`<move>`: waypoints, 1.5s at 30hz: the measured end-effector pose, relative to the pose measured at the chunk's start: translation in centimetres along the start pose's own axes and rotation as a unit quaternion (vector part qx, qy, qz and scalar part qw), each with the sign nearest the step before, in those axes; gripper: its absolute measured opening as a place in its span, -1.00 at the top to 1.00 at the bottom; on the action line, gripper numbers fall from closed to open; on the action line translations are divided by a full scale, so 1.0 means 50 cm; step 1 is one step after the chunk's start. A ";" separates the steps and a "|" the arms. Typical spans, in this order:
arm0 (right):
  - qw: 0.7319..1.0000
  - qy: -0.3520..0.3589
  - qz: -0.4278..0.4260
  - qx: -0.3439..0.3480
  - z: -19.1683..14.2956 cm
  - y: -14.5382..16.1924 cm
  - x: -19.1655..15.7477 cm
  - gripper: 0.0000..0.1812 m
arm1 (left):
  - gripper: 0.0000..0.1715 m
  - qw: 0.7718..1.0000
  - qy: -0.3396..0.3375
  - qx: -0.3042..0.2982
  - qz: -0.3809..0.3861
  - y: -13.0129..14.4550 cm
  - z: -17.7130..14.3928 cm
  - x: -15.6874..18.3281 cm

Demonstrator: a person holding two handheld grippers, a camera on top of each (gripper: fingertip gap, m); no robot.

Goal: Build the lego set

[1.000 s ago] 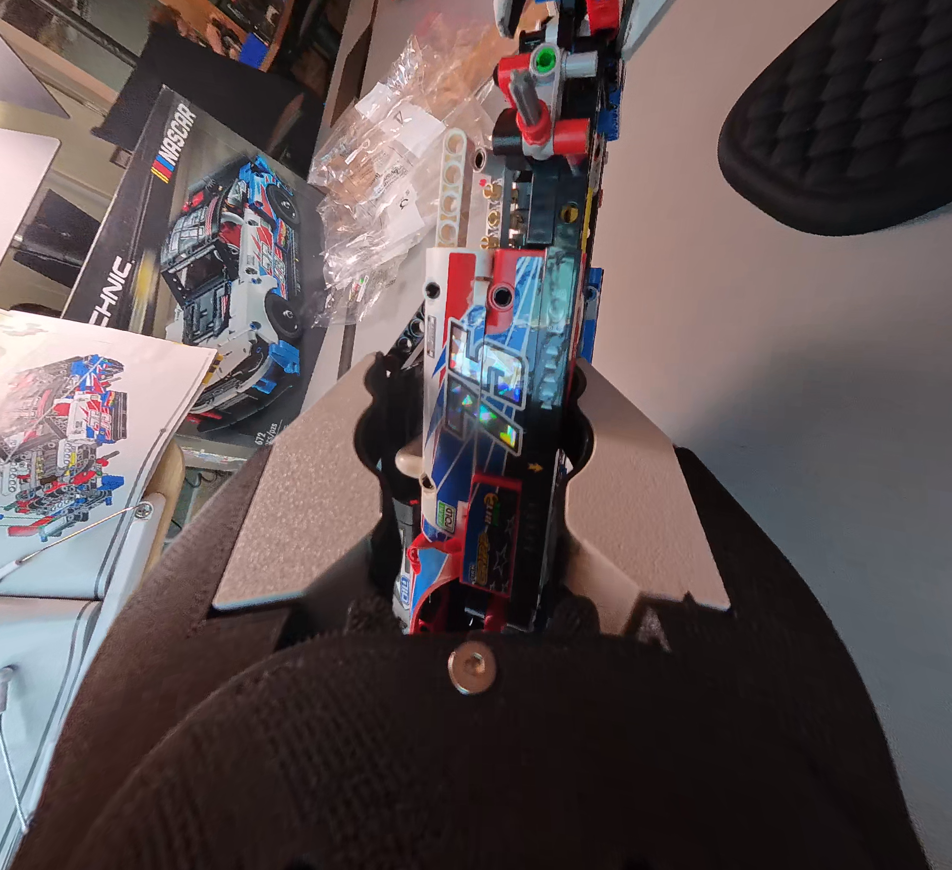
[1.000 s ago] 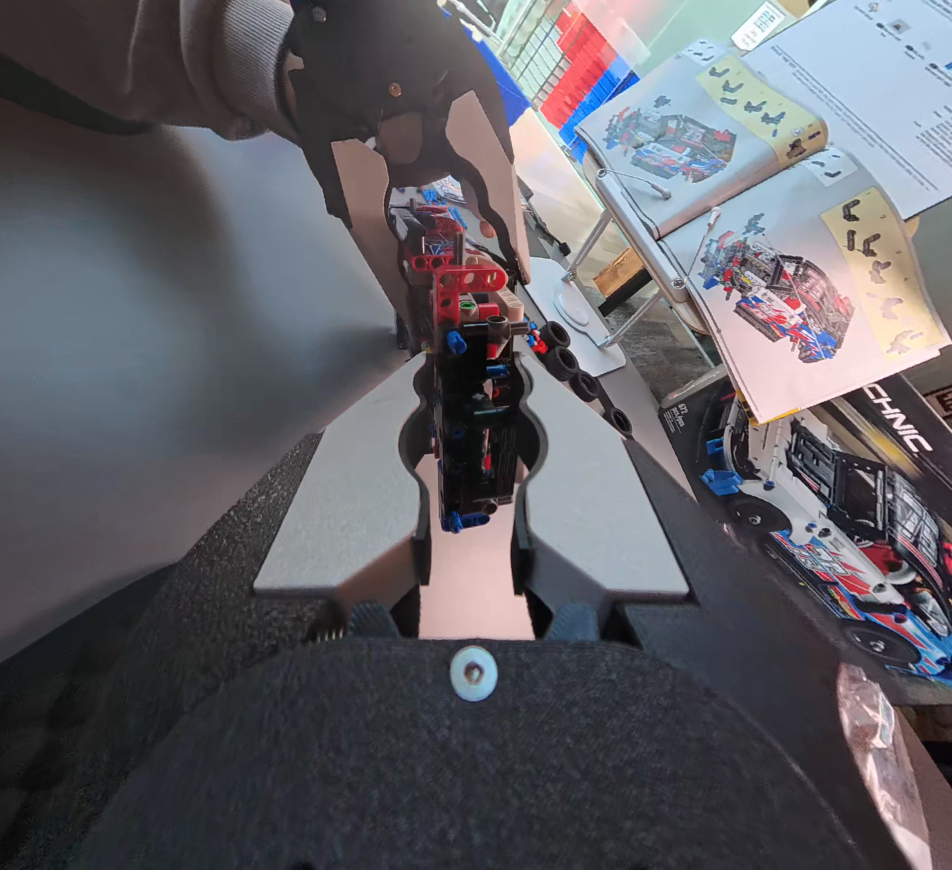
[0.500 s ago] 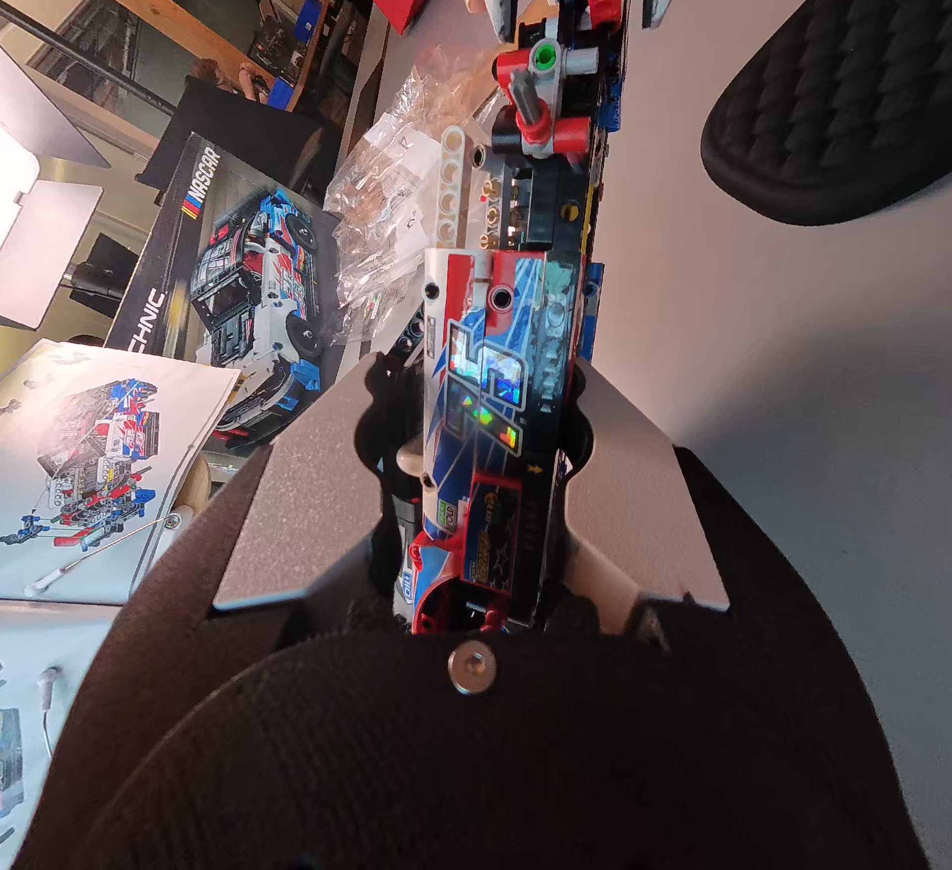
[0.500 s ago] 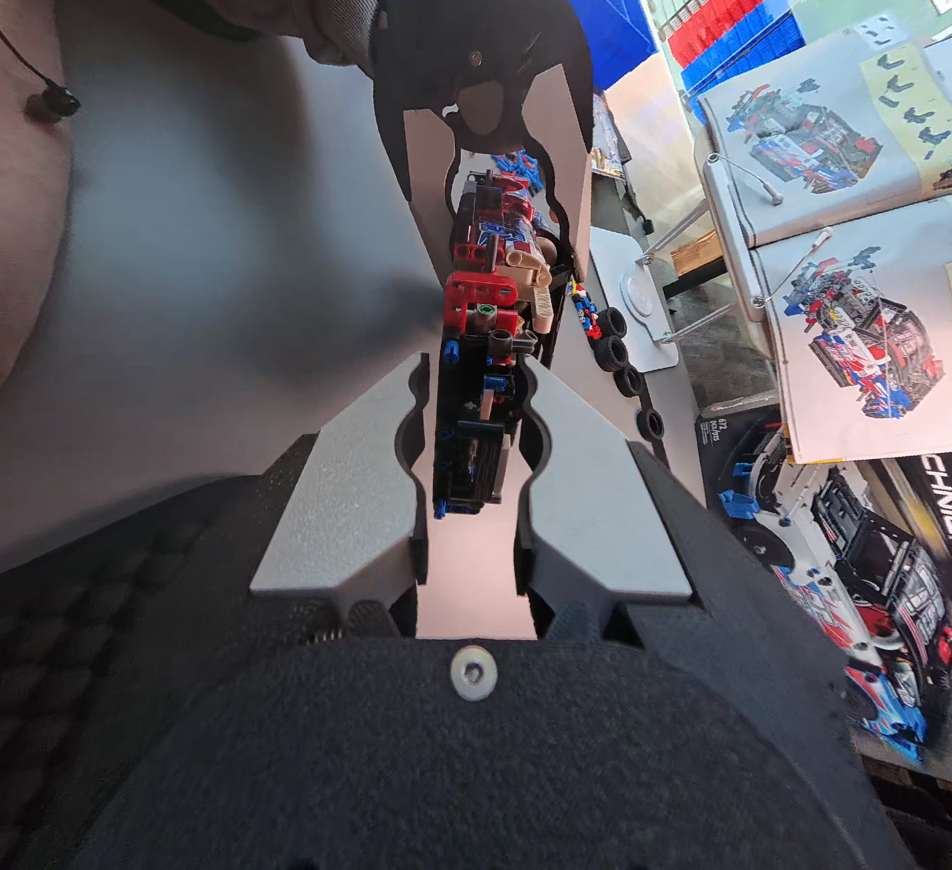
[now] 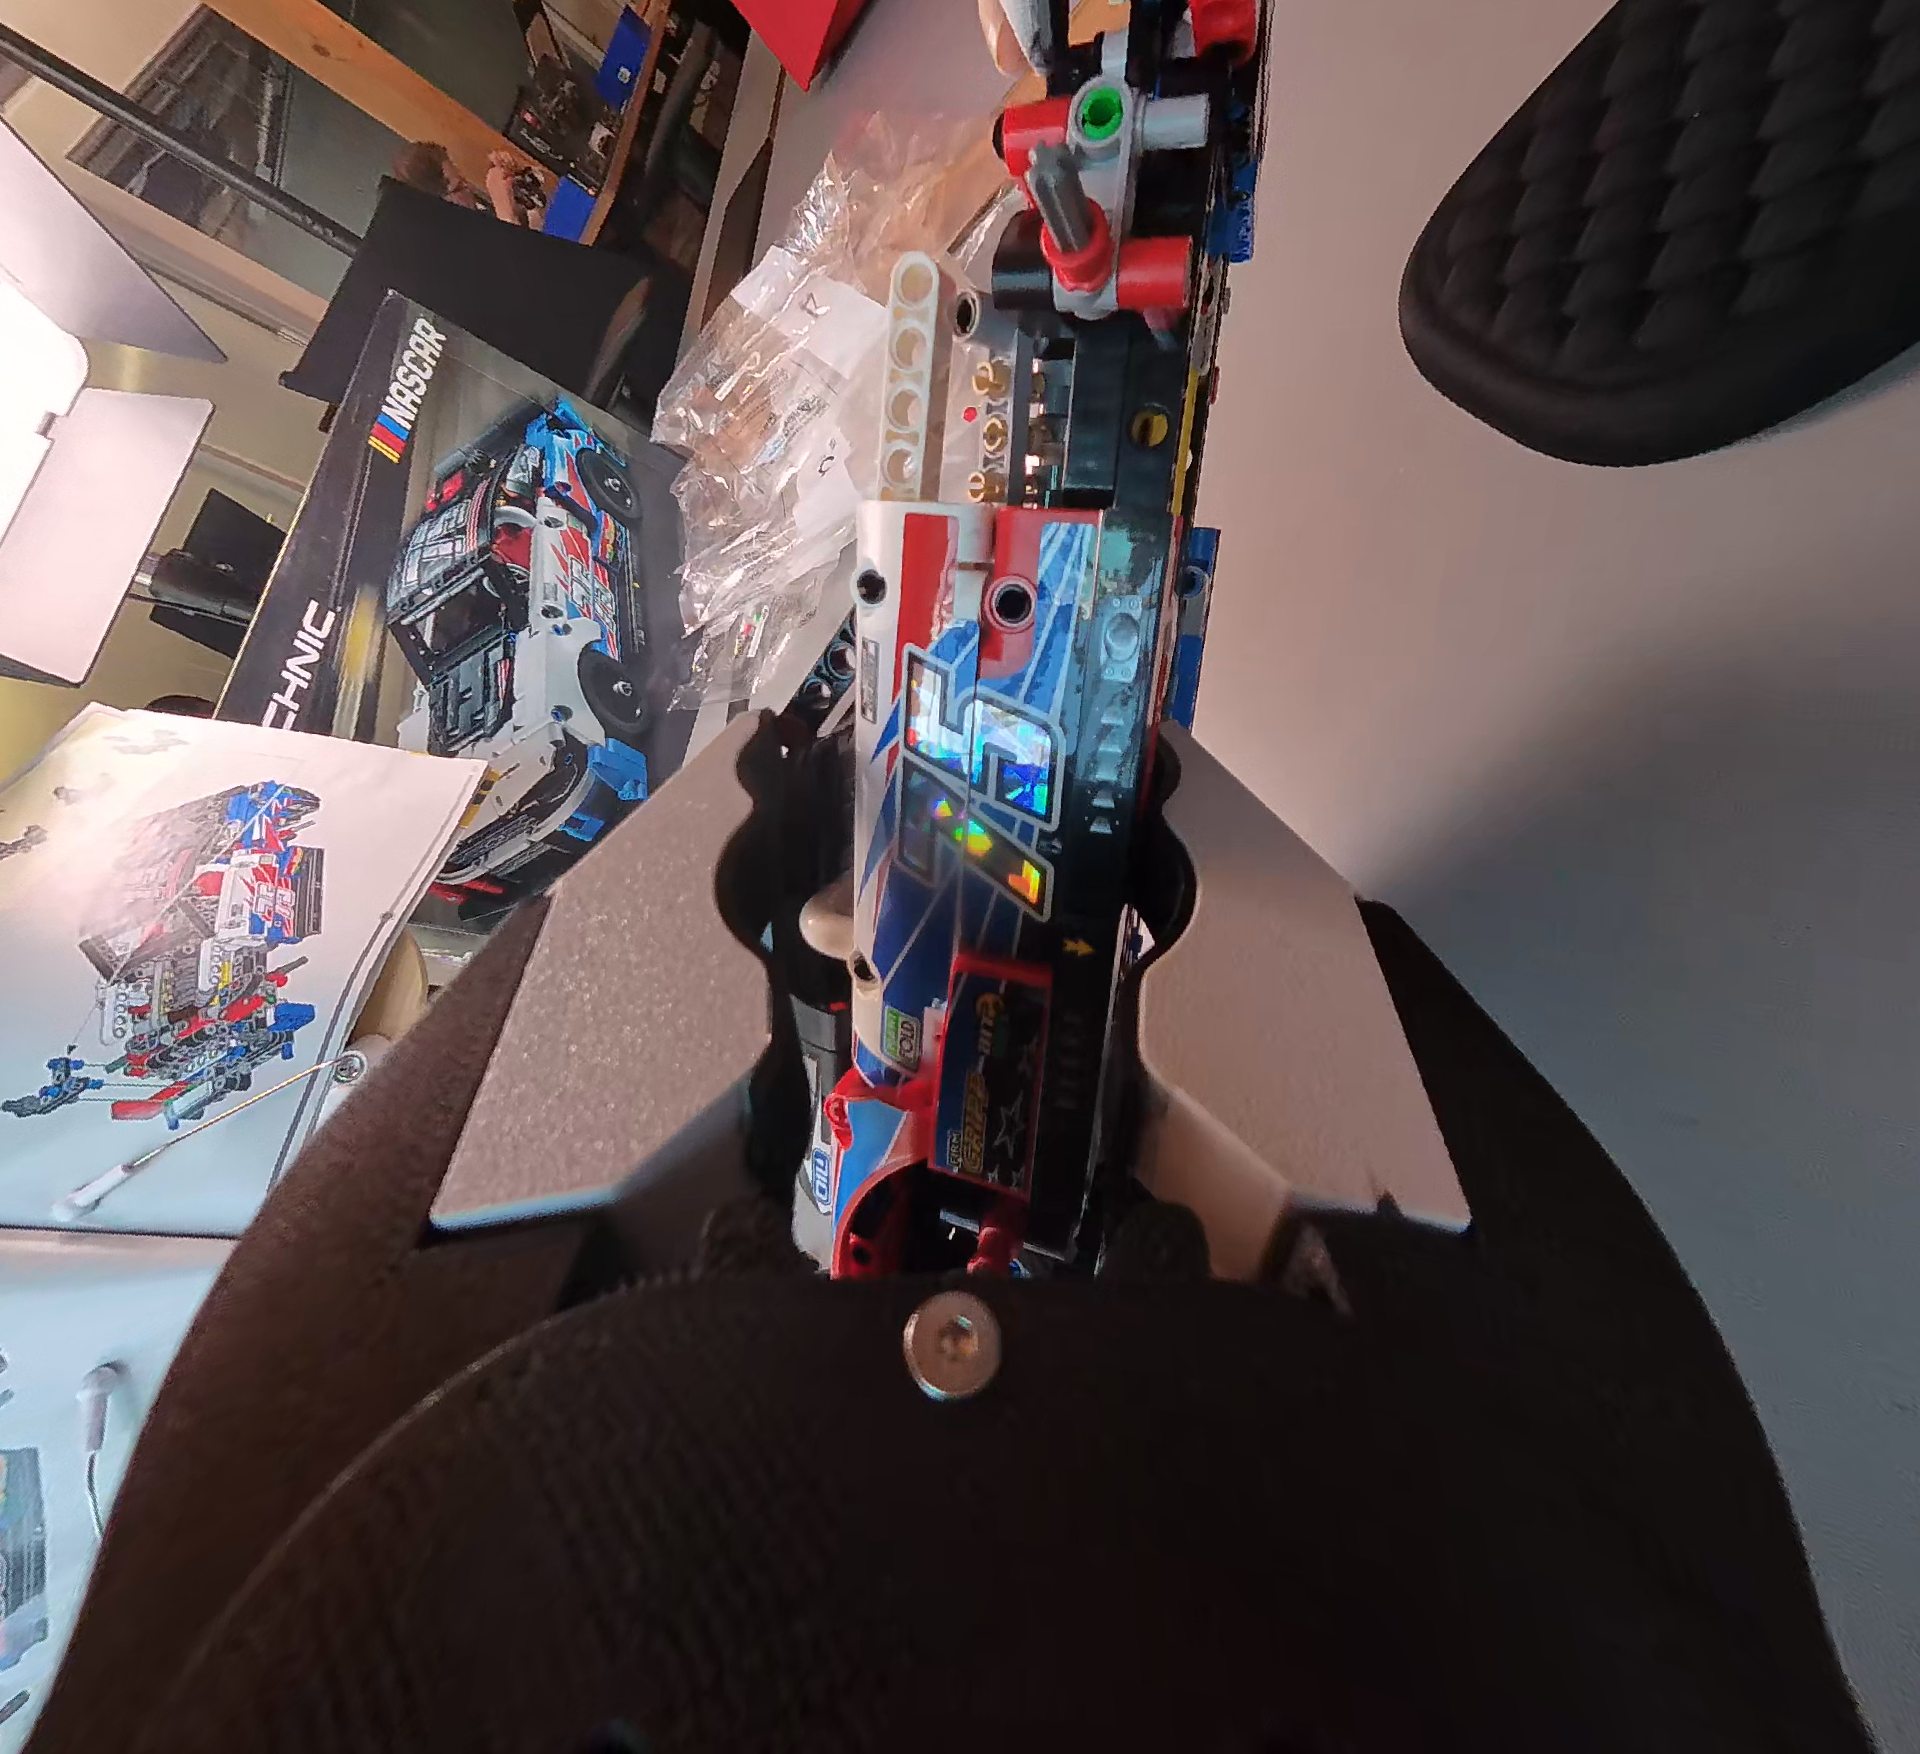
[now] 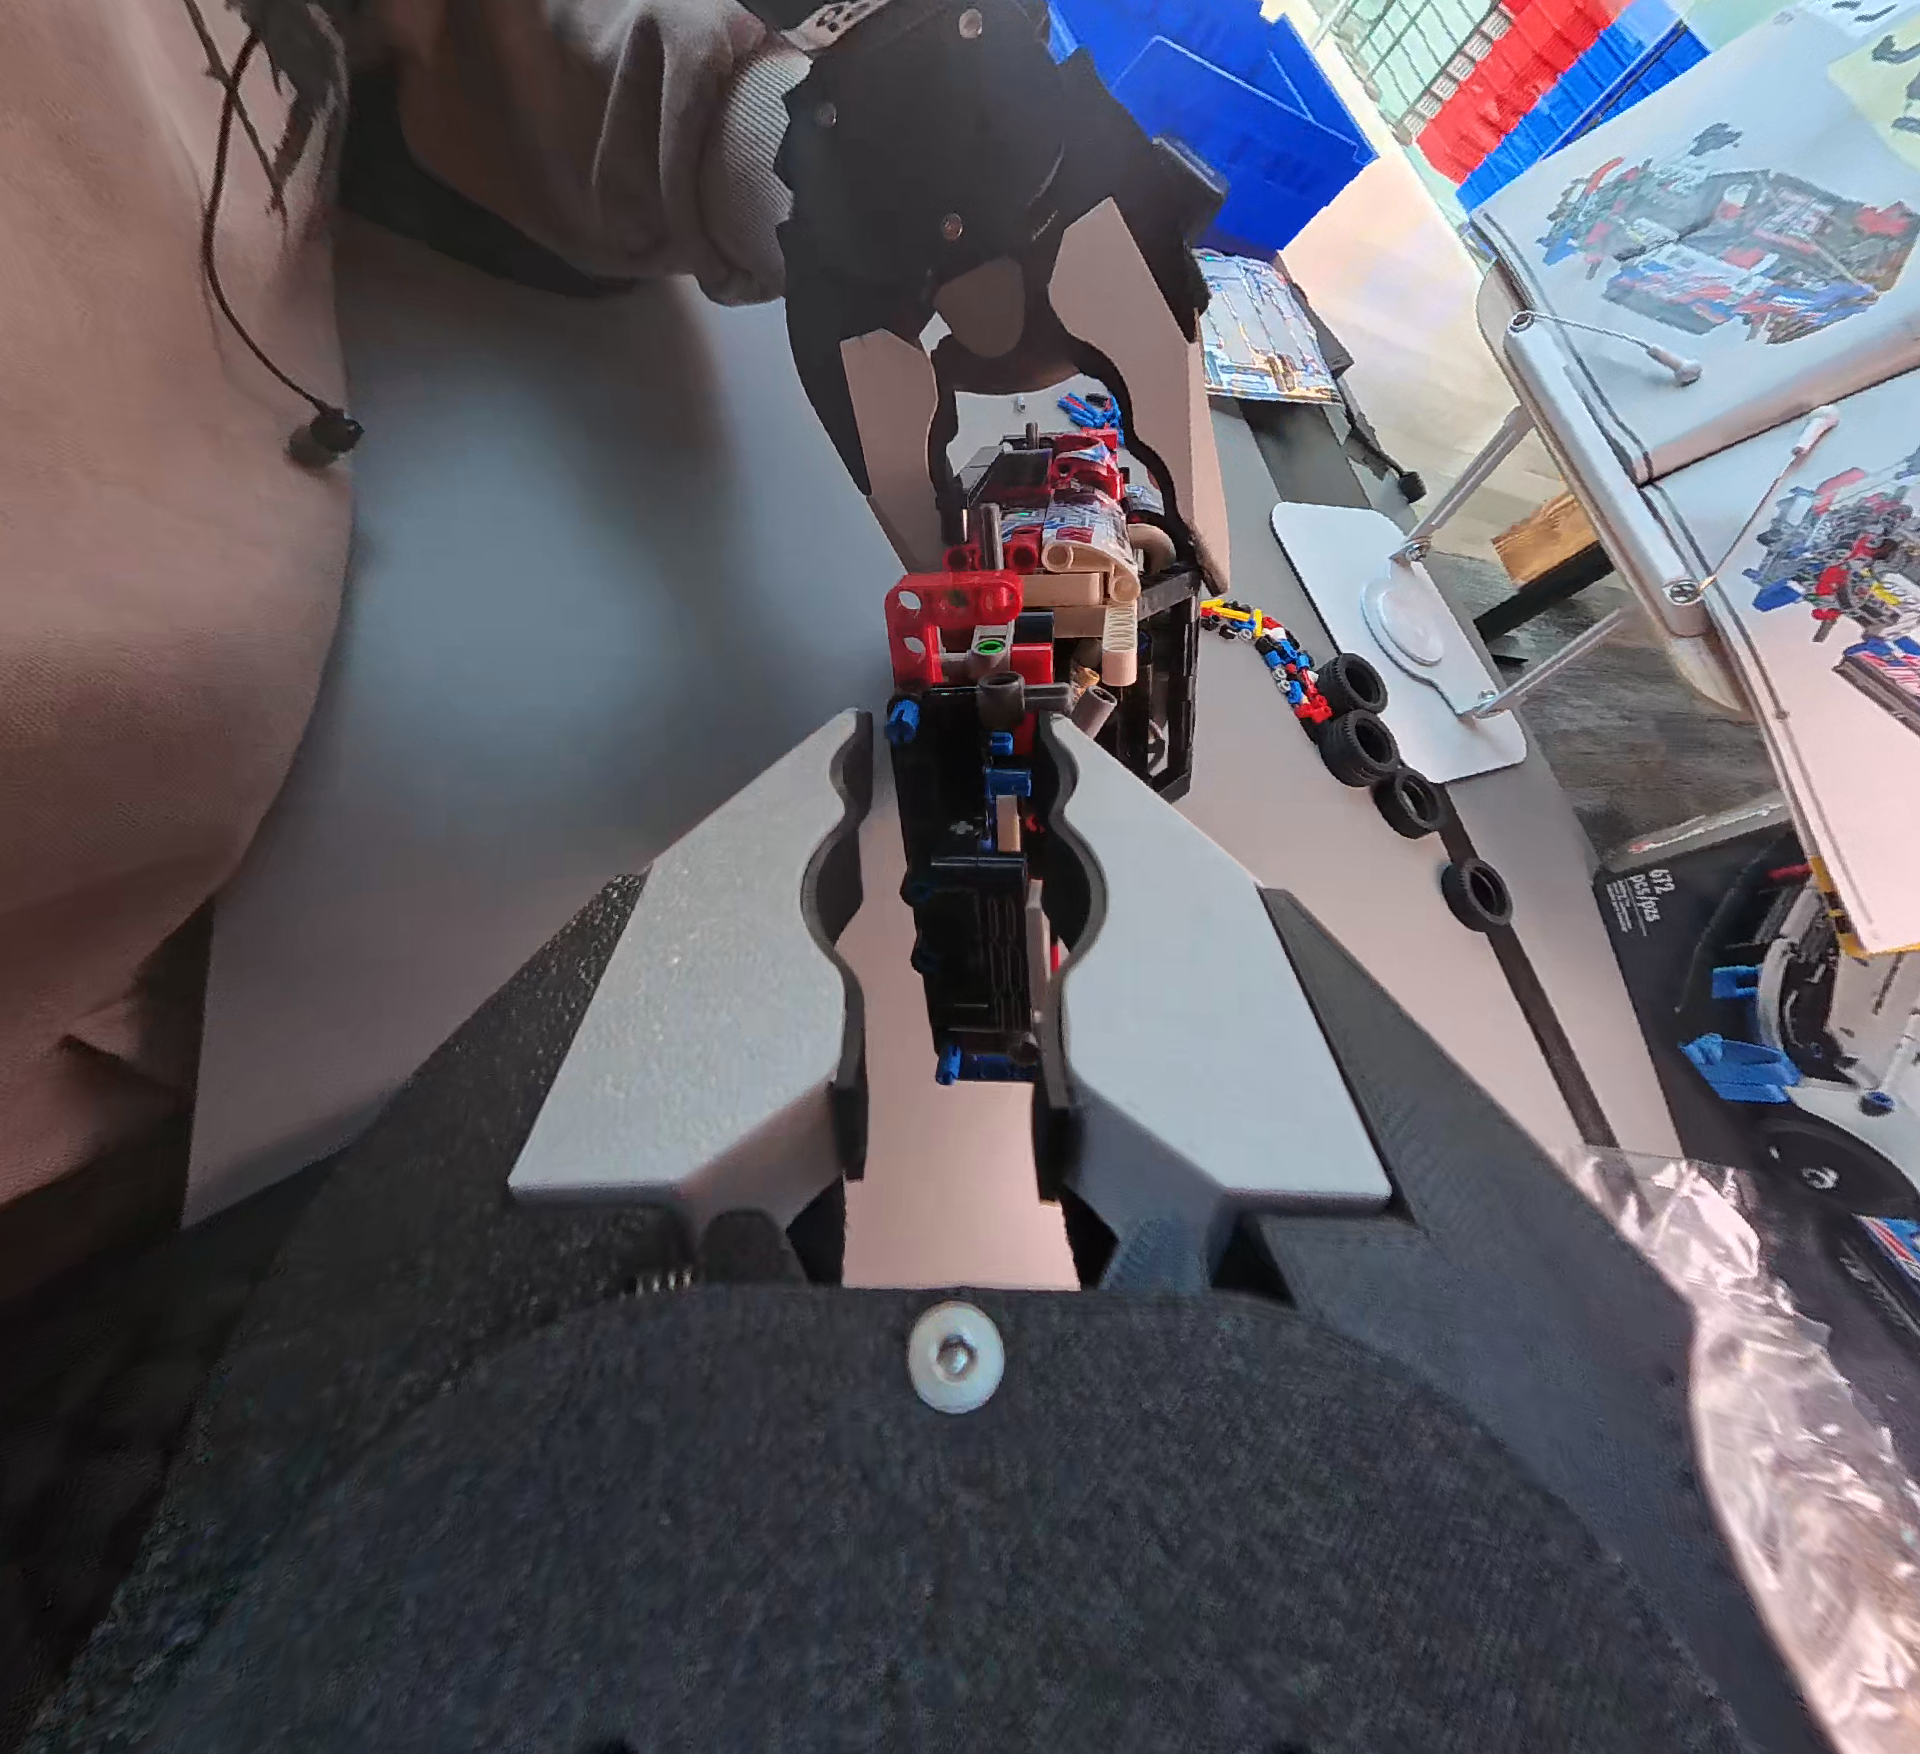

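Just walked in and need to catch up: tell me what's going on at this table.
A person is building a lego race car with a handheld gripper in each hand. The left gripper is clamped on the stickered body end, and the right gripper grips the black chassis end, so both hold the half-built model up over the grey table. Four loose tyres and small spare parts lie on the table, with the open instruction booklet and the set's box beside them.

left tool (image 5: 961, 831) clamps lego car (image 5: 997, 769) | set box (image 5: 457, 561), manual (image 5: 187, 956) left
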State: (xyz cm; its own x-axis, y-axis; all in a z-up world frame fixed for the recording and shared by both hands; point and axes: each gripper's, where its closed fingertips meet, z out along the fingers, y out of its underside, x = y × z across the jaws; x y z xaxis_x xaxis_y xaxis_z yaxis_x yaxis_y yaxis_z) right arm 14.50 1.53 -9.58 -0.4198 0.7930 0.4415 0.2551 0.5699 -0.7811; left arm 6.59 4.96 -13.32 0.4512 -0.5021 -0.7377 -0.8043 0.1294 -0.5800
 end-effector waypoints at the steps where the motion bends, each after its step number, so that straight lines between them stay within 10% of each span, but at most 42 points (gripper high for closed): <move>1: 1.000 -0.006 0.013 0.005 0.000 -0.002 -0.003 0.66 | 0.21 1.000 0.000 0.000 -0.002 -0.001 0.000 -0.001; 8: 0.992 -0.018 0.101 0.074 -0.031 -0.043 0.024 0.54 | 0.21 1.000 0.002 0.005 -0.006 -0.002 0.001 -0.001; 23: 0.983 0.005 -0.047 -0.177 0.005 0.030 -0.002 0.65 | 0.22 1.000 0.004 0.002 0.008 -0.003 0.008 0.009; 40: 0.991 0.080 -0.021 -0.103 0.005 0.009 0.010 0.51 | 0.23 1.000 -0.005 0.022 -0.018 -0.001 0.001 -0.005; 45: 0.993 0.095 -0.033 -0.066 -0.006 0.002 0.011 0.74 | 0.23 0.999 -0.006 0.044 -0.020 -0.005 -0.006 -0.003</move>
State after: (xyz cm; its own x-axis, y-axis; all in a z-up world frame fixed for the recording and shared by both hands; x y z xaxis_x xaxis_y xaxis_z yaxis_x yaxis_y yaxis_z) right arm 14.55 2.09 -9.31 -0.2709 0.7721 0.5749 0.3501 0.6353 -0.6883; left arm 6.61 4.75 -12.95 0.4874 -0.4984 -0.7170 -0.7483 0.1848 -0.6371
